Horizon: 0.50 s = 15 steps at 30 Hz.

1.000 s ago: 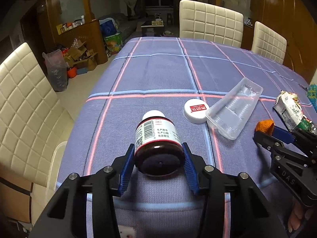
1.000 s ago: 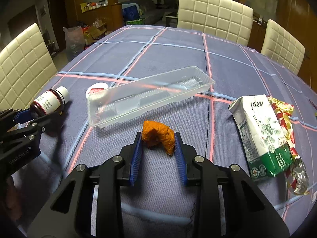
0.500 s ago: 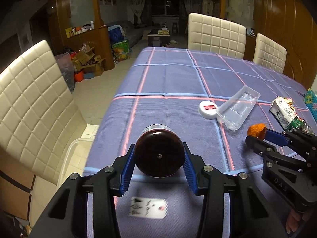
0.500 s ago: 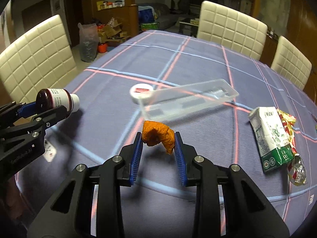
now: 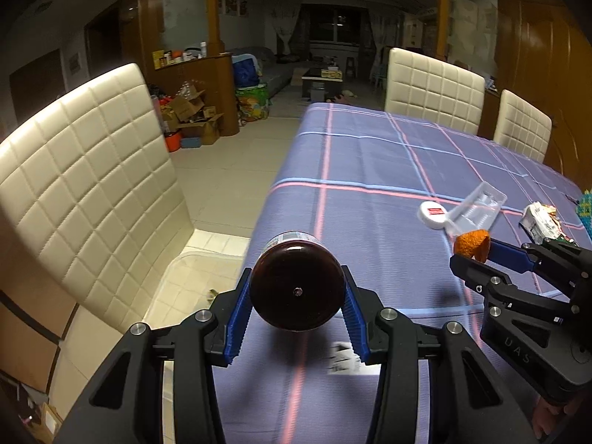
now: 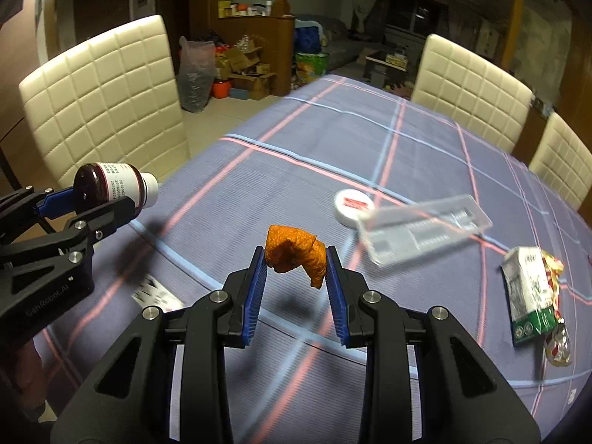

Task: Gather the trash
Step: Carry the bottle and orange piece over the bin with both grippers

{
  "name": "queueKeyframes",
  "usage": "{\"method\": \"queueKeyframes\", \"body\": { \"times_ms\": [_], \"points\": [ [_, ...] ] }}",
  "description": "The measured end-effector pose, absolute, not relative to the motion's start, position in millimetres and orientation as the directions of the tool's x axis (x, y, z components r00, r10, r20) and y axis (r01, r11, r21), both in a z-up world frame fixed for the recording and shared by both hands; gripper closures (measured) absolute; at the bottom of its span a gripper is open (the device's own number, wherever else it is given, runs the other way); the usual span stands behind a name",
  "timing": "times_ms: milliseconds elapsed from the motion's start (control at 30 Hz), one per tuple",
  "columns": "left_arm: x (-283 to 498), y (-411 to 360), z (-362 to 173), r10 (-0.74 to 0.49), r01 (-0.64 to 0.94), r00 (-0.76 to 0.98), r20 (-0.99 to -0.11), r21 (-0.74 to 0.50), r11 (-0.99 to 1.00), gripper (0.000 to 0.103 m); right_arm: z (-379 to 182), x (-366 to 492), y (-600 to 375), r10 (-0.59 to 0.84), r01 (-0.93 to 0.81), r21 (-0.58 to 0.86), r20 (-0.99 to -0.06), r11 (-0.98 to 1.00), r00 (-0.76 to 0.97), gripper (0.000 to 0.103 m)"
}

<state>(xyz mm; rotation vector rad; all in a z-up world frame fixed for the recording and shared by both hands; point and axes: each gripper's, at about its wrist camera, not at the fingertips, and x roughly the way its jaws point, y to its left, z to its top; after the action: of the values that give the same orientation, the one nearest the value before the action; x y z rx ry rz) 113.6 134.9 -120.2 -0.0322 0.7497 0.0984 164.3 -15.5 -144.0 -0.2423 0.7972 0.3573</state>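
Observation:
My left gripper [image 5: 296,288] is shut on a dark brown bottle [image 5: 296,290] with a white label, held lying flat above the table's left edge; the bottle also shows in the right wrist view [image 6: 111,188]. My right gripper [image 6: 296,262] is shut on an orange peel [image 6: 298,255], held above the purple checked tablecloth [image 6: 407,155]; the peel also shows in the left wrist view [image 5: 473,245]. A white lid [image 6: 353,203], a clear plastic tray [image 6: 425,227] and a green-and-white carton [image 6: 527,292] with a crumpled wrapper [image 6: 555,333] lie on the table.
A clear plastic bin [image 5: 177,288] stands on the floor below the table's left edge, beside a cream padded chair [image 5: 85,185]. A small paper slip [image 6: 157,294] lies on the cloth. More chairs [image 5: 433,90] stand at the far side. Boxes [image 5: 192,114] clutter the floor.
Both grippers have risen and swung left with their loads. The bottle now hangs over the table's left edge, and the floor bin has come into view.

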Motion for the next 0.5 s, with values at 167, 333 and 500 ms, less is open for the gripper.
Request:
{"method": "queueKeyframes", "body": {
  "times_ms": [167,333,500],
  "points": [
    [105.0,160.9,-122.6,0.107,-0.148,0.722,-0.683,-0.003,0.989,0.059,-141.2,161.3,13.8,0.25,-0.447,-0.082,-0.733,0.891,0.632,0.07],
    [97.7,184.9,-124.6,0.136,-0.195,0.717,-0.684,-0.009,0.981,0.059,-141.7,158.0,46.2,0.275,-0.496,-0.095,-0.735,0.863,0.62,0.07],
    [93.1,204.9,-127.5,0.164,-0.234,0.71,-0.685,-0.01,0.972,0.059,-143.9,155.9,72.3,0.294,-0.535,-0.105,-0.739,0.838,0.606,0.07]
  ]
}}
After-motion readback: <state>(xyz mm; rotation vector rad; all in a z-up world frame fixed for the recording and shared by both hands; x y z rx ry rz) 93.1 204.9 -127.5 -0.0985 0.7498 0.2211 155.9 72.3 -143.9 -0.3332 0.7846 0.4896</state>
